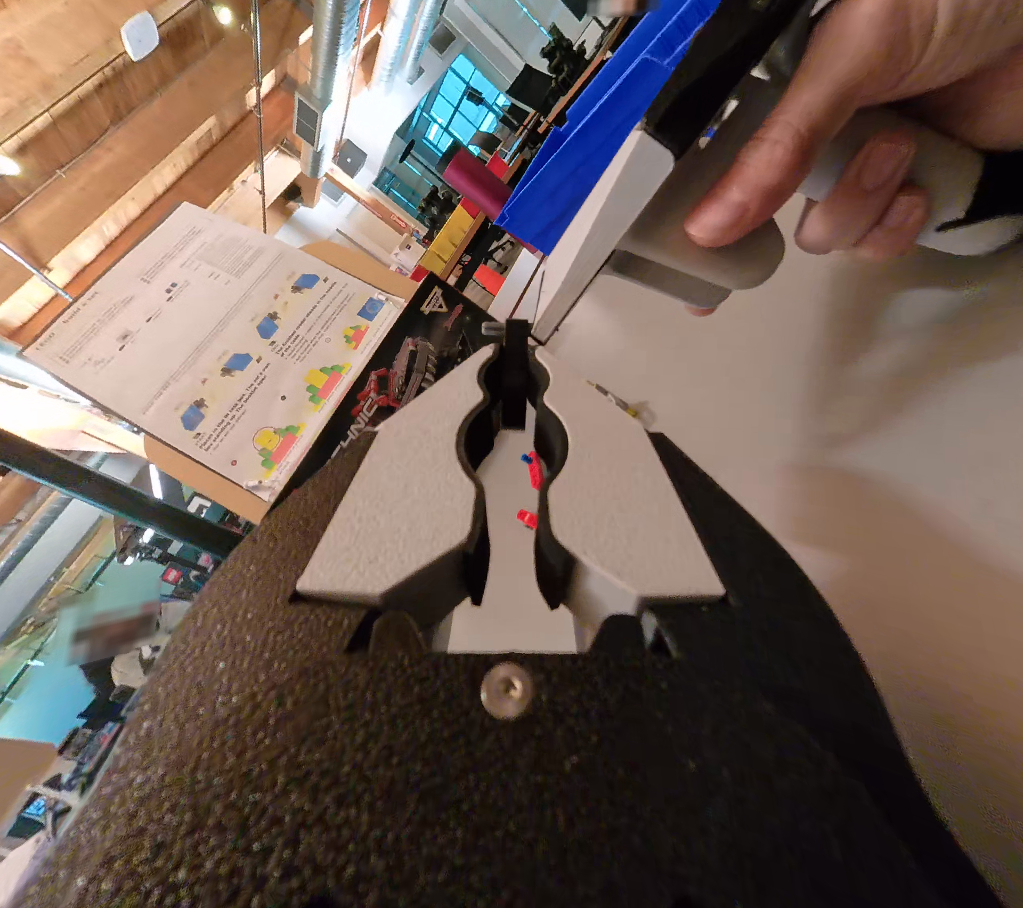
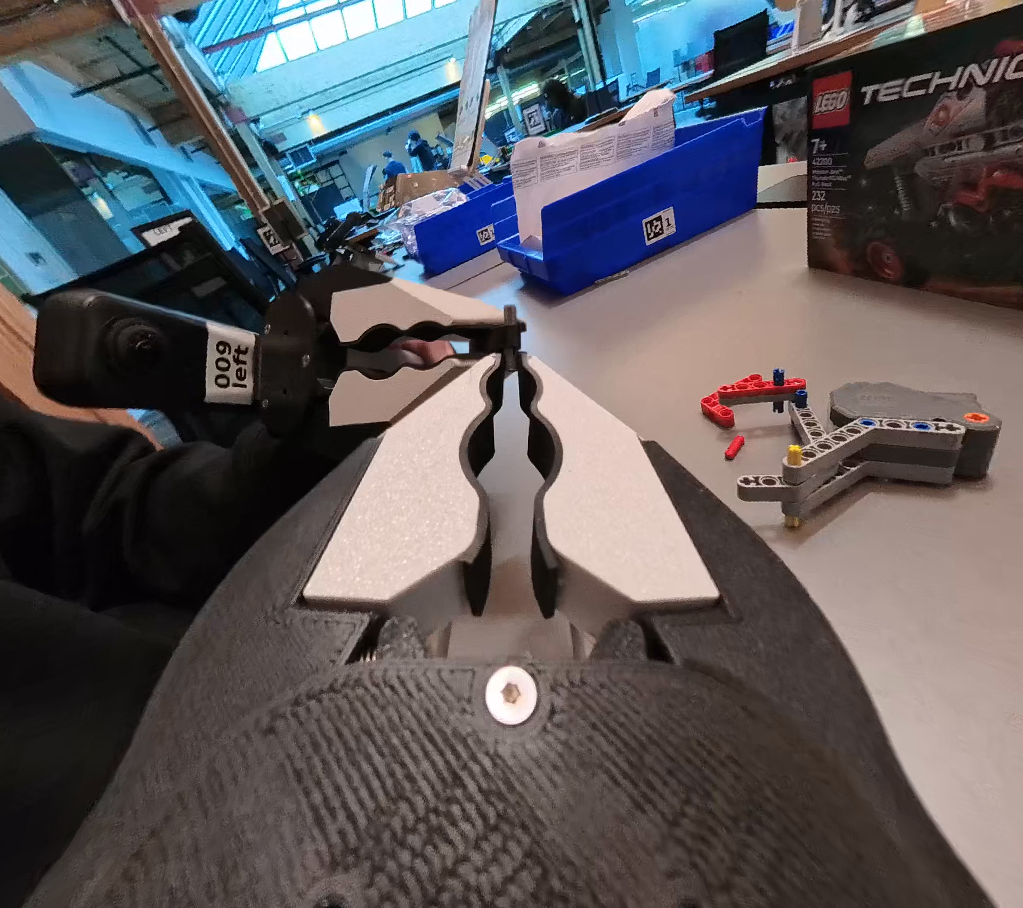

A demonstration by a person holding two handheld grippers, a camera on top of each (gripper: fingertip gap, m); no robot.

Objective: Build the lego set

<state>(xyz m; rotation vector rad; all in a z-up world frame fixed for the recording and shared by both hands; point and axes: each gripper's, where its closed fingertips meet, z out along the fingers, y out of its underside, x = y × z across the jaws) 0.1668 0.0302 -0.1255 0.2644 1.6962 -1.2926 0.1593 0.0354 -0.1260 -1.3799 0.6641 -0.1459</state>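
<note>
My left gripper is shut on a small black lego piece and holds it above the table. My right gripper meets it tip to tip at a right angle, with its jaws closed on the lower end of the same black piece. The left gripper comes in from the left in the right wrist view. The right gripper comes in from the upper right in the left wrist view. A grey lego assembly, a red bent beam and a loose red pin lie on the table at right.
The lego set box stands at the back right. Two blue bins sit behind, one holding a folded paper. A printed instruction sheet leans on cardboard beside the box. The grey table lies under both grippers. Less than 4 cm separates the two grippers' tips. Between my left fingertips and the loose red pin there is roughly 12 cm.
</note>
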